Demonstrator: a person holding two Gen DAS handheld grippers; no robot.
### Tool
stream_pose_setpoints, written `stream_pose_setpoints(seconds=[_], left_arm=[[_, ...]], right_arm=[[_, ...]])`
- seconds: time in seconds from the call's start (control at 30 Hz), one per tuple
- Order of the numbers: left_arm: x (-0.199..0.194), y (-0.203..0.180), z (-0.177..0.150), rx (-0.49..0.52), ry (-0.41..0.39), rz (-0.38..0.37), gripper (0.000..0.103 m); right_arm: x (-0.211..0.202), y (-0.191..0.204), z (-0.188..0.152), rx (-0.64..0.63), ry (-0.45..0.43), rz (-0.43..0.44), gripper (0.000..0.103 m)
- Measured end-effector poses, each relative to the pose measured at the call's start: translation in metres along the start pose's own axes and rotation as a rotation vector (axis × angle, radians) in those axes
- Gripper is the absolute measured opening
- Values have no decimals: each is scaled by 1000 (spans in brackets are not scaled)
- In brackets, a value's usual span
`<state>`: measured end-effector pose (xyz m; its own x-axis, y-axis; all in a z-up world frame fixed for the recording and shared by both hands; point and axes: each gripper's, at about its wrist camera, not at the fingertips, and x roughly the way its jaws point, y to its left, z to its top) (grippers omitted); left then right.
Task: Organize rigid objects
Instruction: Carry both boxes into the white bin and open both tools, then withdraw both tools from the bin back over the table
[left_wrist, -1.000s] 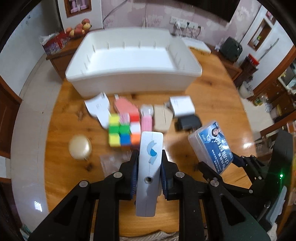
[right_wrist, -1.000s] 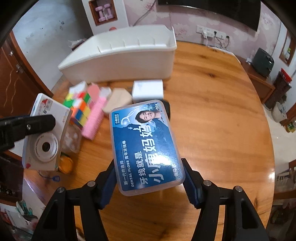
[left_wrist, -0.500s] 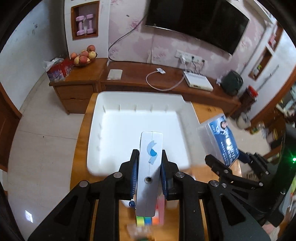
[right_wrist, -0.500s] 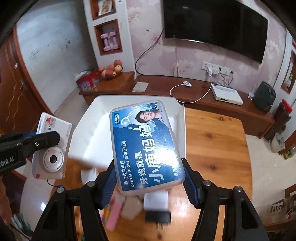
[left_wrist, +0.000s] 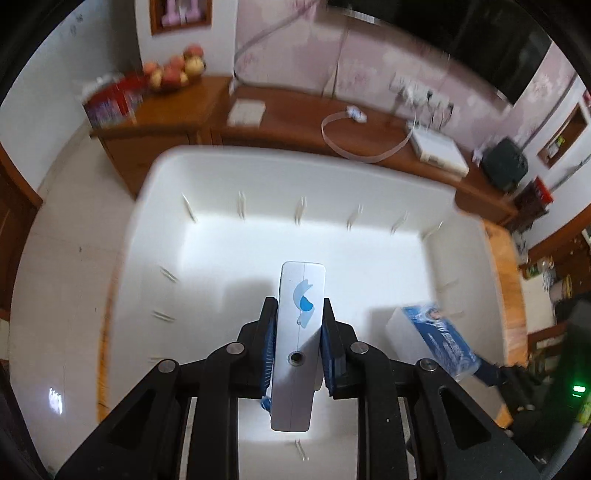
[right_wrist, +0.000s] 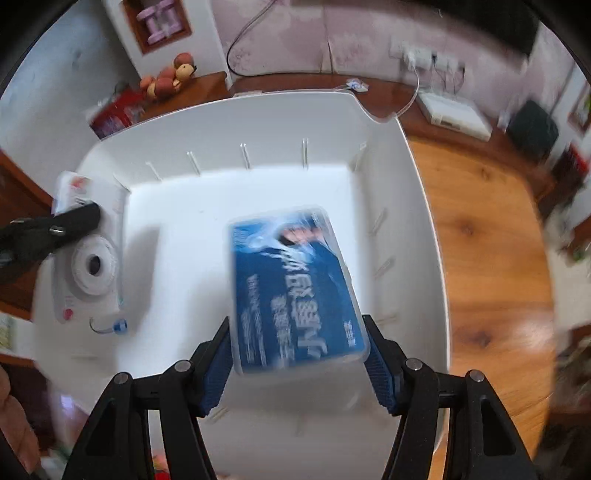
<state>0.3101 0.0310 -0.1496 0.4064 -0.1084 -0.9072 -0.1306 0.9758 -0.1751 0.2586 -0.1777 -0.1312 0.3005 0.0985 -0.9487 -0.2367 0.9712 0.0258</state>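
My left gripper (left_wrist: 299, 306) is shut on a white compact camera (left_wrist: 301, 291), held edge-on over the floor of the white storage bin (left_wrist: 332, 162). From the right wrist view the same camera (right_wrist: 88, 258) hangs at the bin's left side, lens toward me, a wrist strap dangling under it. My right gripper (right_wrist: 295, 332) grips a blue-labelled clear plastic dental floss box (right_wrist: 291, 284) by its lower end, over the bin's right half. That box looks blurred and tilted. It also shows low at the right of the left wrist view (left_wrist: 436, 336). Nothing lies in the bin.
The bin (right_wrist: 424, 221) stands on a round wooden table (right_wrist: 491, 258). Behind it runs a wooden sideboard (left_wrist: 295, 114) with a fruit bowl (left_wrist: 173, 70), a red carton, a white cable and a white router. A person's hand (right_wrist: 14, 424) shows at the lower left.
Both grippers moved forward from above the clutter on the table to over the bin, carrying the camera and the floss box. They now hang lower, inside the bin's walls.
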Motion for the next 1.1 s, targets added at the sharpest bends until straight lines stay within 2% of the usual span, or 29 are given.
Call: stream_pose_setpoints(seconds=[0.17, 0.33, 0.4, 0.47, 0.5, 0.53, 0.57, 0.63, 0.97, 1.1], left_arm=[[21, -9, -9, 25, 62, 17, 23], [20, -12, -11, 35, 80, 34, 23], [21, -12, -12, 37, 109, 42, 27], [19, -8, -13, 24, 118, 55, 45], [18, -6, -14, 17, 115, 57, 67], [15, -5, -13, 5, 102, 51, 83], [11, -3, -13, 0, 90, 39, 86], [1, 0, -15, -11, 68, 20, 87], [-70, 4, -31, 44, -48, 38, 87], [-98, 9, -40, 72, -29, 58, 87]], right_arm=[[7, 16, 1, -77, 10, -55, 62], [18, 20, 2, -86, 49, -46, 62], [20, 18, -1, -85, 66, -44, 62], [22, 17, -2, -84, 83, -42, 63], [22, 17, -4, -85, 83, -39, 63], [20, 16, -4, -87, 79, -37, 65], [18, 16, -5, -90, 74, -37, 67], [9, 16, -7, -95, 51, -34, 68], [-57, 22, -27, -86, -59, 19, 68], [-89, 24, -42, -90, -104, 29, 68]])
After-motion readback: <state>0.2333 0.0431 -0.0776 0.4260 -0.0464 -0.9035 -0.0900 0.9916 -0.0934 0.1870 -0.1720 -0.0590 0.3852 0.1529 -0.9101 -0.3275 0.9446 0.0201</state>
